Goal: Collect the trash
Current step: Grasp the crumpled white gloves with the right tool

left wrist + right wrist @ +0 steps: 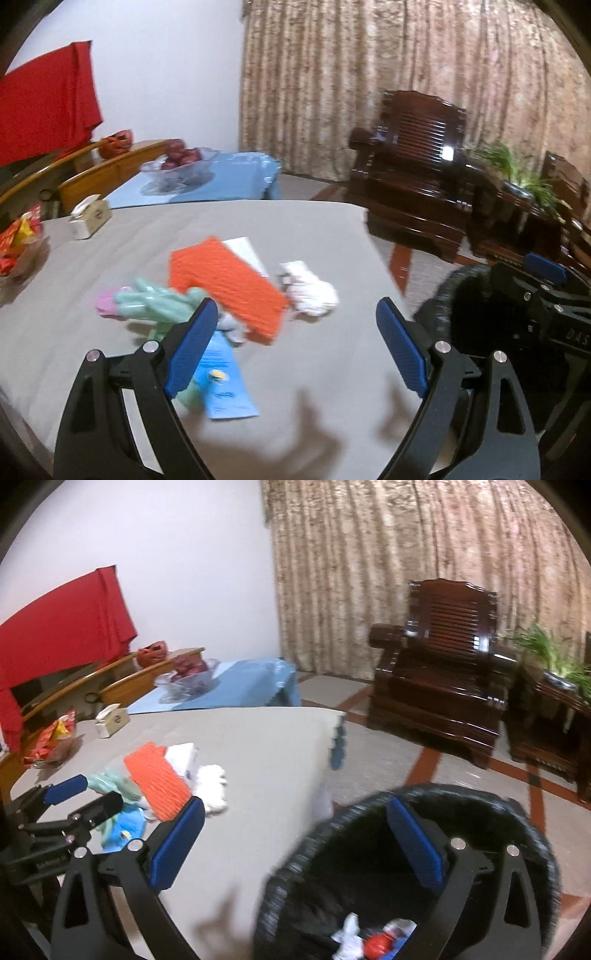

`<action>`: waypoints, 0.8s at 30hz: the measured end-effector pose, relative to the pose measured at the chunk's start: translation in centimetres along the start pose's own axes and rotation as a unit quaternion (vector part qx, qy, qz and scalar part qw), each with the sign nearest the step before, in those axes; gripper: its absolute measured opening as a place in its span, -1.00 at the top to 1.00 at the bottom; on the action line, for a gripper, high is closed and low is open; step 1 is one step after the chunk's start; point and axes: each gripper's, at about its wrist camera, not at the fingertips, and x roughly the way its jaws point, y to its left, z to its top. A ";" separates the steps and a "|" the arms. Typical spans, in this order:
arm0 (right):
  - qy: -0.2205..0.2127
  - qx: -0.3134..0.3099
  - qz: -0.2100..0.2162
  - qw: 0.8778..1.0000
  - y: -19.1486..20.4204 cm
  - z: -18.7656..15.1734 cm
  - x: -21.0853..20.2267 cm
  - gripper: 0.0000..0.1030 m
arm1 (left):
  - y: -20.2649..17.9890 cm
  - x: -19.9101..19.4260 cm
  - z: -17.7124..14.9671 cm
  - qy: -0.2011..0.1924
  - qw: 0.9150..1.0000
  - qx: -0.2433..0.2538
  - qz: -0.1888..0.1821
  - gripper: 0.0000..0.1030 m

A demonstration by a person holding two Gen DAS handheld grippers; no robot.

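Blue fingers (pixel 207 343) of the left gripper (pixel 295 354) stand wide apart over the grey table (pixel 332 406), and nothing is between them. Just past them lies a blue paper slip (pixel 225 384), flat on the table, partly under the left finger. Beyond it sits a small heap of trash — an orange ribbed piece (pixel 225 288) on top, a mint green glove (pixel 155 306) to its left with something pink (pixel 105 304) beside it, and a crumpled white tissue (pixel 310 291) to its right. A white card (pixel 245 253) pokes out from behind the orange piece.

The right gripper (pixel 299 849) also has its fingers (pixel 177 845) spread wide and holds nothing. One finger hangs over the table edge and the other over the black trash bin (pixel 517 812), which stands on the floor just beside the table. Down in the bin lie a white scrap (pixel 349 936) and a red bit (pixel 376 945) with something blue next to it.

At the far left of the table sit a small tissue box (pixel 90 218) and a bag of red and yellow snacks (pixel 18 247). Behind the table stand a lower one with a blue cloth (pixel 251 686) and a glass bowl of red fruit (pixel 188 675) — and across the room a dark wooden armchair (pixel 443 672), a green plant (pixel 554 657) and a long patterned curtain (pixel 406 554). A red cloth (pixel 66 616) hangs on the left.
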 end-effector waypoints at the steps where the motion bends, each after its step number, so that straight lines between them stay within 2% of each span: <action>1: 0.002 -0.001 0.006 1.000 0.7 0.2 0.9 -0.89 | 0.6 0.2 0.0 0.000 1.000 -0.003 0.005 -0.65; 12: 0.023 -0.004 0.019 1.000 5.0 1.2 8.1 -0.89 | 5.0 2.9 0.4 -0.004 0.999 -0.031 0.038 -0.65; 17: 0.049 -0.010 0.021 0.999 6.4 0.9 11.7 -0.87 | 6.7 4.1 0.8 -0.003 0.998 -0.046 0.047 -0.63; 24: 0.106 -0.027 0.028 0.994 8.0 -1.0 16.9 -0.56 | 8.0 5.5 0.6 0.003 0.997 -0.056 0.047 -0.57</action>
